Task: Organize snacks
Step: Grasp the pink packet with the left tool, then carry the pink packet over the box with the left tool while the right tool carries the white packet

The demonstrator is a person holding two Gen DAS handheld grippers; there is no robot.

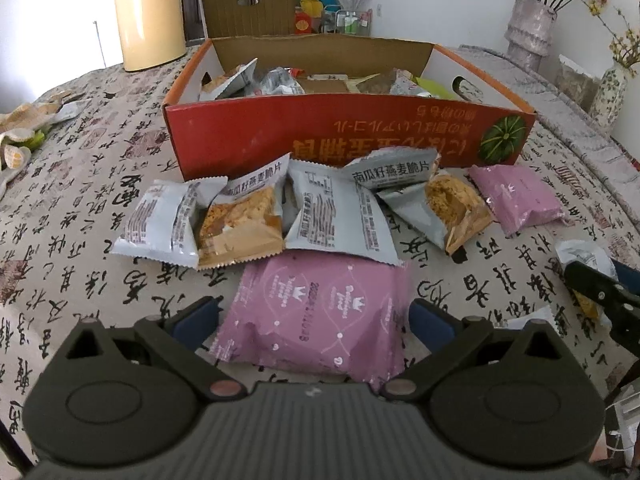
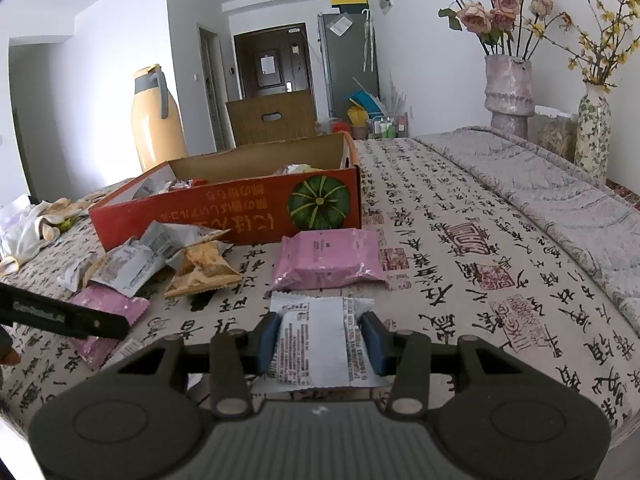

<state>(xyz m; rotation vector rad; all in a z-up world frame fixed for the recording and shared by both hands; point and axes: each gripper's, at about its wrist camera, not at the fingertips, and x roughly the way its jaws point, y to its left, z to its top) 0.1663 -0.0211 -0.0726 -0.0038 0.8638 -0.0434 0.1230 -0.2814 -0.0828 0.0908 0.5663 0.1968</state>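
Observation:
A red cardboard box point(image 1: 344, 136) holding several snack packets stands on the table; it also shows in the right wrist view point(image 2: 224, 216). In front of it lie grey oat-crisp packets point(image 1: 336, 216) and a small pink packet point(image 1: 516, 200). My left gripper point(image 1: 314, 316) is open, its blue pads either side of a large pink packet point(image 1: 316, 316) lying on the cloth. My right gripper point(image 2: 322, 344) is shut on a grey packet point(image 2: 316, 344), pads pressing both its sides. Another pink packet point(image 2: 328, 260) lies just ahead of it.
A calligraphy-print tablecloth point(image 2: 460, 248) covers the table. A yellow thermos jug point(image 1: 148, 16) stands back left. Flower vases point(image 2: 508, 92) stand back right. Crumpled wrappers point(image 1: 24, 136) lie at the far left. A brown cardboard box point(image 1: 248, 4) stands behind the red one.

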